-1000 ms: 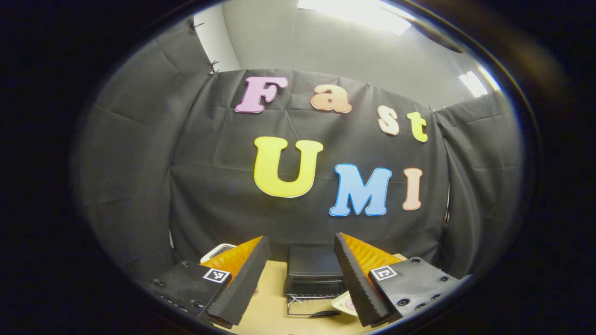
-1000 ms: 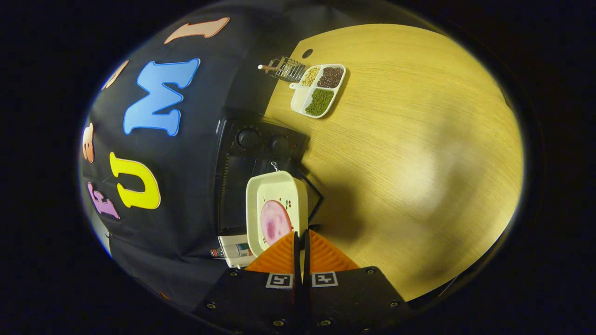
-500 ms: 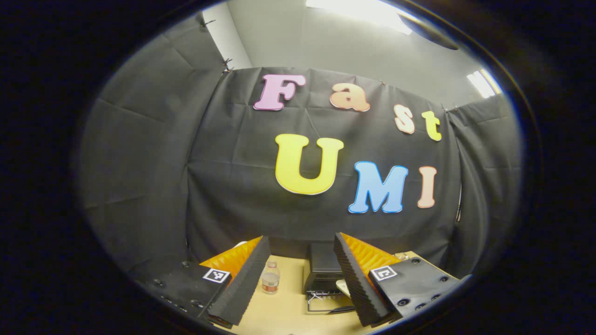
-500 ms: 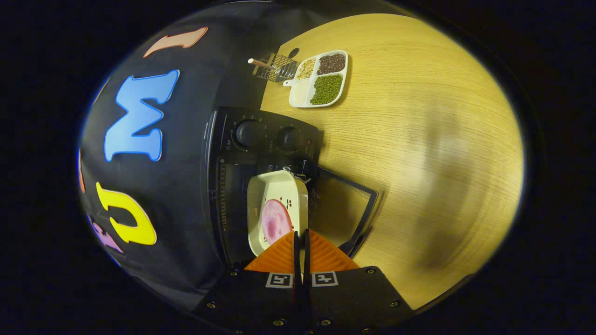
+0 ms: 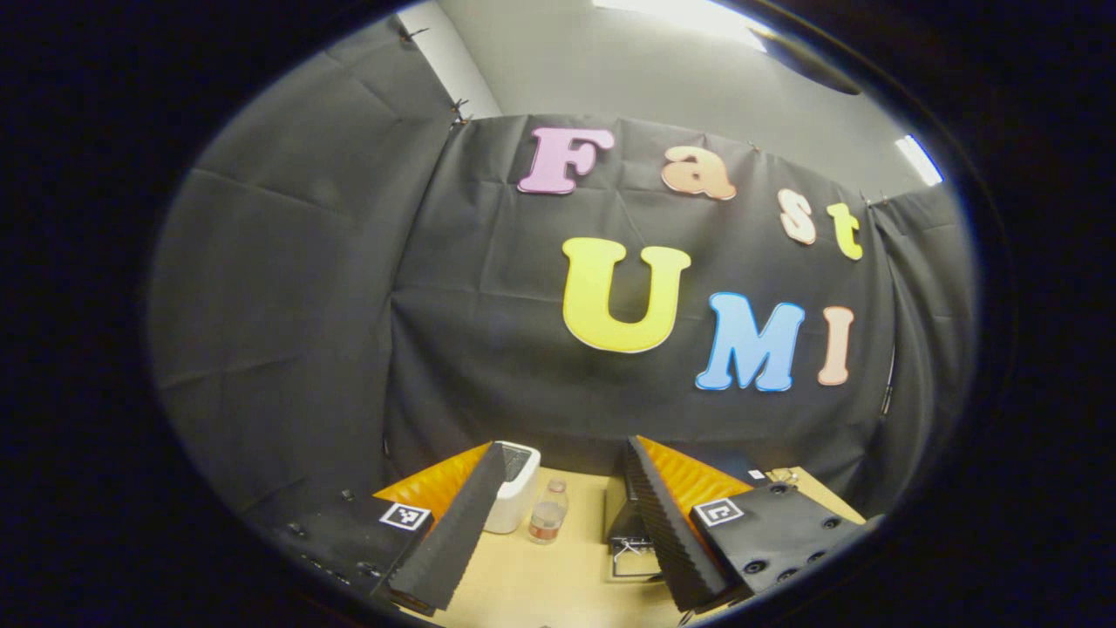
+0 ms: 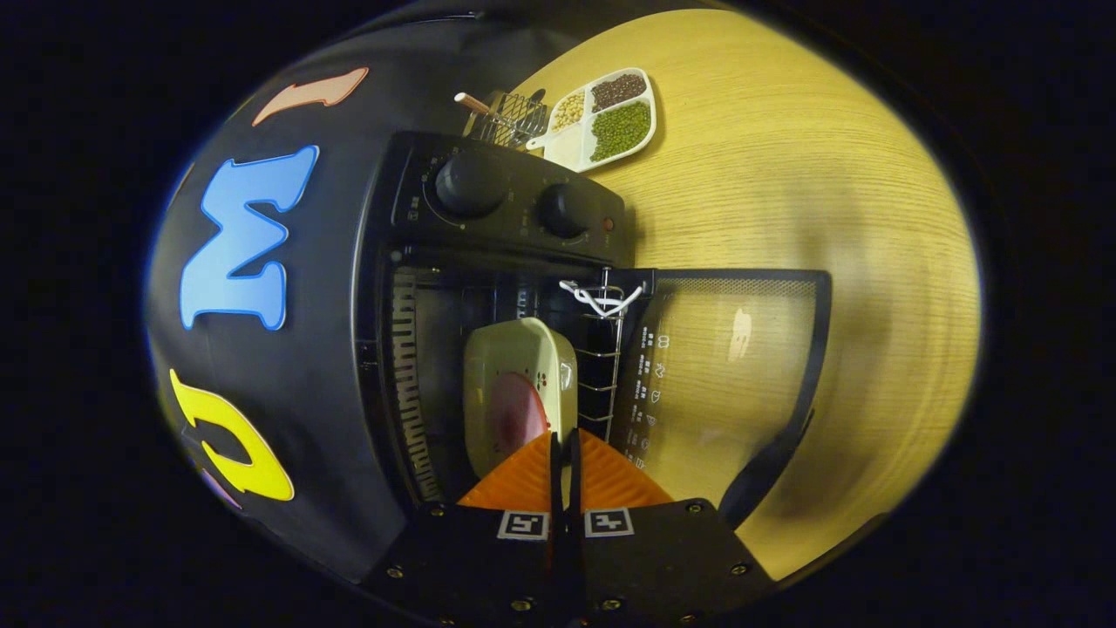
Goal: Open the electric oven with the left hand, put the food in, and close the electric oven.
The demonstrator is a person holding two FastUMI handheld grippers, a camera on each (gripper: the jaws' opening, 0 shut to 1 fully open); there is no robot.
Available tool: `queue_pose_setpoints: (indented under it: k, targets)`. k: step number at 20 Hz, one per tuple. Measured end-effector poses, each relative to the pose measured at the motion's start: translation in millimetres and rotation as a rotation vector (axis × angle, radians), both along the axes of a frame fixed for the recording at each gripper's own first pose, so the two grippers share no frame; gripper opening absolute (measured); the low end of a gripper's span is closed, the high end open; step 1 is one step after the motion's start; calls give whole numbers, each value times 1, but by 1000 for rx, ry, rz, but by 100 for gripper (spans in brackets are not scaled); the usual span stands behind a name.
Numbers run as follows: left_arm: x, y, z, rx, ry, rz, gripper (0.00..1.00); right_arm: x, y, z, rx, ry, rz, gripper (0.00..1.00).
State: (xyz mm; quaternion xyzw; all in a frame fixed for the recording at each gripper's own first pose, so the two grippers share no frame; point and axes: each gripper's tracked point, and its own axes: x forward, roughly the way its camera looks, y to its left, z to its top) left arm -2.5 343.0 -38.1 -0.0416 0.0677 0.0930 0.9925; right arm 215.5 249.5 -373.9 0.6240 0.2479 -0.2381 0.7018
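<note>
Meanwhile, the right gripper [image 6: 563, 453] is pinching the dish [image 6: 518, 384] inside the open oven [image 6: 488, 262]; the left gripper [image 5: 558, 515] is hanging spread wide, empty.

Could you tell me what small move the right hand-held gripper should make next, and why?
Probably ease the dish a little deeper onto the oven's wire rack before letting go. The right hand-held gripper is shut on the dish's near edge, the oven door lies fully open, and the dish seems only partly inside the cavity, so releasing now may leave it short of the rack.
</note>
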Motion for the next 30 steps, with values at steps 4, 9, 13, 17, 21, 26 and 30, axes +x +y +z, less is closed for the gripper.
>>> queue_pose_setpoints:
  k: [4, 9, 13, 17, 21, 26, 30]
  targets:
    - [-5, 17, -3, 10, 19, 46, 96, 25, 6, -4, 10, -26, -44, 2]
    - [-6, 28, -6, 2, 39, 82, 94, 44, 11, -7, 43, -55, -75, 3]
    - [0, 16, -4, 12, 30, 69, 97, 43, 12, 3, 10, -91, -39, 7]
    - [16, -12, -2, 3, 22, 20, 97, 23, 17, 13, -53, -76, 105, 30]
    - [33, -47, -3, -9, 13, -45, 97, -14, 9, 27, -213, -57, 282, 36]
    - [53, -97, -6, -26, -5, -134, 97, -45, 2, 56, -371, -94, 495, 36]
    - [64, -134, -6, -29, -6, -189, 97, -65, -22, 92, -530, -135, 602, 35]
